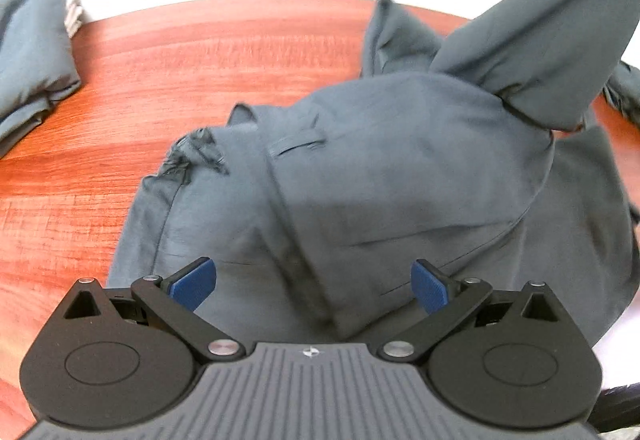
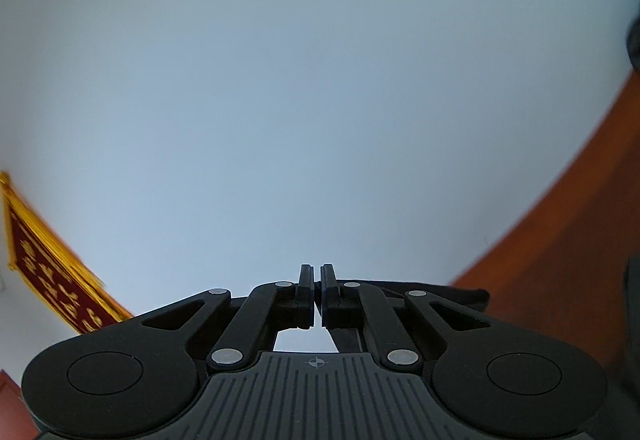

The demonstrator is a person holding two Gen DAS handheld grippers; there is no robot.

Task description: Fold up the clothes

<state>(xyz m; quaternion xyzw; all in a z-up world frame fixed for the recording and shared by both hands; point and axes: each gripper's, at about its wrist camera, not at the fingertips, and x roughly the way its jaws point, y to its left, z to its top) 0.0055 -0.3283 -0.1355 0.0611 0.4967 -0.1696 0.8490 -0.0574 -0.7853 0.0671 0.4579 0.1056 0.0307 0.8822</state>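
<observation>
Folded garment (image 1: 32, 52): lies at your table's (image 1: 200, 52) far left | left gripper (image 1: 314, 286): your fingers stand wide, empty, above grey trousers (image 1: 380, 180) | trouser leg (image 1: 552, 40): raised at right | right gripper (image 2: 316, 296): fingers closed; cloth between them cannot be confirmed.

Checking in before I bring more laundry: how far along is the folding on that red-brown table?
Done: one grey-blue folded garment lies at the far left of the red-brown wooden table.
In hand: a rumpled grey-blue pair of trousers has one leg lifted up to the right. The left gripper hovers open above it; the right gripper is shut, its catch unseen.
Left: flattening and folding these trousers.
</observation>
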